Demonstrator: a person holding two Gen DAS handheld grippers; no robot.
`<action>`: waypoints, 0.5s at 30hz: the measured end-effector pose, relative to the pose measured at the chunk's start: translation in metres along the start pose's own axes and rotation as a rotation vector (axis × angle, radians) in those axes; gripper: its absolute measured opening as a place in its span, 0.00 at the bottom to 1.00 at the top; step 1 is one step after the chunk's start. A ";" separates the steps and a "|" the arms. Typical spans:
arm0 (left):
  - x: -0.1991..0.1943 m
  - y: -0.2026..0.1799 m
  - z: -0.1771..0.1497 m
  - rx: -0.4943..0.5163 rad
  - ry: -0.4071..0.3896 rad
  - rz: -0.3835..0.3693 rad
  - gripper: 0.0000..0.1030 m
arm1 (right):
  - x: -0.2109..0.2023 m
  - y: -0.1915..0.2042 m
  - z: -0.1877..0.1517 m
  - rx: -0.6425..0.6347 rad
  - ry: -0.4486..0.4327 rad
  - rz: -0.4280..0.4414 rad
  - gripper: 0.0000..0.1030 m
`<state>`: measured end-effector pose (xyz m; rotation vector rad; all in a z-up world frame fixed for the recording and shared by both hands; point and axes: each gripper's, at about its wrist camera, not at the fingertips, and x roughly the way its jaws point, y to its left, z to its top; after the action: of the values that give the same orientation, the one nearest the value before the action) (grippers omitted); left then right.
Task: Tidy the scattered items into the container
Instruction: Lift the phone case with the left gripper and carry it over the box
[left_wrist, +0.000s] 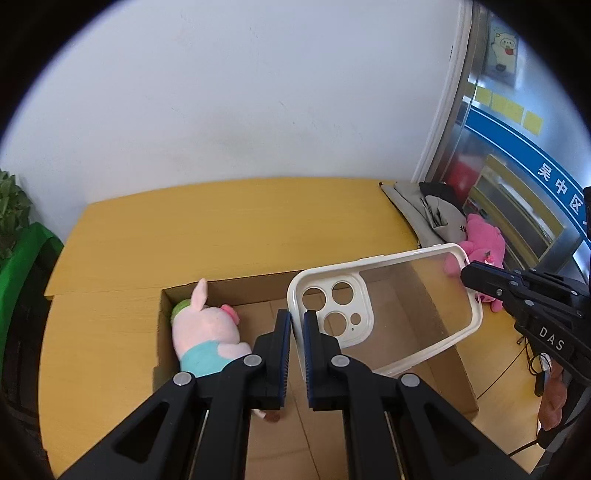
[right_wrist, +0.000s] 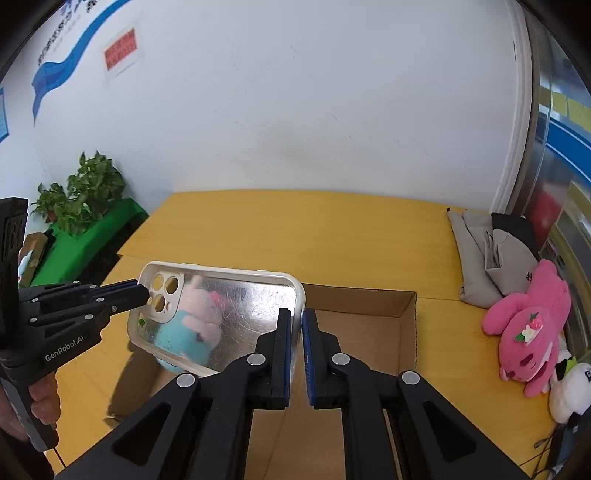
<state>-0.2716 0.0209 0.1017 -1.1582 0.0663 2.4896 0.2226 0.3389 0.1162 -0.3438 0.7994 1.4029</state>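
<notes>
Wooden table, phone case clamped between both tools, above box

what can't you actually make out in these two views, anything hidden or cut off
- Pink pig plush in the cardboard box: its lower end is hidden by the left gripper in the left wrist view; in the right wrist view only a smeared shape shows through the phone case.
- White plush toy: cut off by the right wrist view's edge.
- Right gripper: its hold on the case rim is hidden by its own fingers.
</notes>
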 end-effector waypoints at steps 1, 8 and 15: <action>0.011 0.002 0.002 -0.011 0.015 -0.015 0.06 | 0.009 -0.006 0.002 0.007 0.010 0.001 0.07; 0.072 0.007 0.014 -0.044 0.071 -0.039 0.06 | 0.076 -0.046 0.010 0.059 0.078 0.002 0.07; 0.137 0.018 0.011 -0.060 0.177 0.034 0.05 | 0.163 -0.059 -0.012 0.098 0.189 0.008 0.06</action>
<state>-0.3658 0.0520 0.0048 -1.4118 0.0607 2.4277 0.2701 0.4411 -0.0165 -0.4015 1.0214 1.3466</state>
